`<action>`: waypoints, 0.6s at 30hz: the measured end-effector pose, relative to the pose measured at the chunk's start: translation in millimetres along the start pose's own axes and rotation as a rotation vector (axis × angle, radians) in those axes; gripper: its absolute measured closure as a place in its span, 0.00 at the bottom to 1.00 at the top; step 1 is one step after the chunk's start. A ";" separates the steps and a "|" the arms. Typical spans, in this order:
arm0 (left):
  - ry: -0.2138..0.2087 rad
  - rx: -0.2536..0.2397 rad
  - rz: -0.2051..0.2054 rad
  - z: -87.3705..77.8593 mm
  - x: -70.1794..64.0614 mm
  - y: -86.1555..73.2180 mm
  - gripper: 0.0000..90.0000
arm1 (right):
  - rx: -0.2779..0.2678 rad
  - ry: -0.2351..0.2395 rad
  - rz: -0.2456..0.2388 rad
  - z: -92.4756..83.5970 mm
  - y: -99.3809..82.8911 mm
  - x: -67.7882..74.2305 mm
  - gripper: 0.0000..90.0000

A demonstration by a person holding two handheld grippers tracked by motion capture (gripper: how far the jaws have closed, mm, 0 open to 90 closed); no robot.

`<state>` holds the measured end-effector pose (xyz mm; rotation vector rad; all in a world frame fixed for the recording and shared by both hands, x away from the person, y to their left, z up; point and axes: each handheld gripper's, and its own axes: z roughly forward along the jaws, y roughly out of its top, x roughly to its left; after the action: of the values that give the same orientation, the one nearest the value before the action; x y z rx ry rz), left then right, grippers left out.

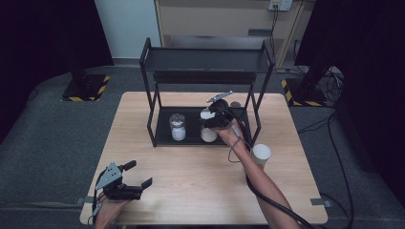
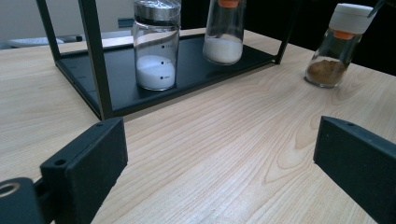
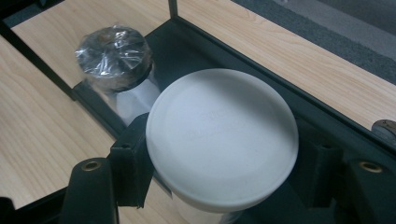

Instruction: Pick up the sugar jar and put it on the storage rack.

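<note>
The right gripper (image 3: 219, 186) pinches a white-capped jar (image 3: 222, 140) above the rack's lower shelf (image 1: 162, 138); the silver-lidded jar (image 3: 114, 58) at ten o'clock risks a knock. The left gripper (image 1: 138, 174) rests spread.

pale matt wood table (image 2: 224, 154), matt black metal rack (image 2: 95, 60), clear glass jars (image 2: 155, 46)

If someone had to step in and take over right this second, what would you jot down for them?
Right gripper: shut on the white-capped jar, holding it over the black rack's lower shelf.
Left gripper: open, holding nothing, near the table's front left edge.
Done: silver-lidded jar stands on the lower shelf.
Left: whether the held jar rests on the shelf I cannot tell; set it down and release. The brown spice jar stands on the table right of the rack, probably next.
</note>
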<state>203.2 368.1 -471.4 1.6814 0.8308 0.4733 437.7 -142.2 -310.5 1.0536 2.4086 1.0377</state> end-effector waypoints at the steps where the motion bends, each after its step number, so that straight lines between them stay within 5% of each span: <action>1: 0.000 0.001 0.001 0.1 -0.1 0.1 0.02 | 0.000 -0.002 0.007 1.8 0.0 -0.6 0.38; 18: 0.004 -0.002 -0.005 -1.1 1.1 -0.7 0.02 | -0.004 0.012 0.044 22.4 3.8 -1.1 0.38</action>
<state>203.0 369.8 -471.9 1.6768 0.8368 0.4744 452.3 -130.2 -323.2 1.1064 2.4021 1.0650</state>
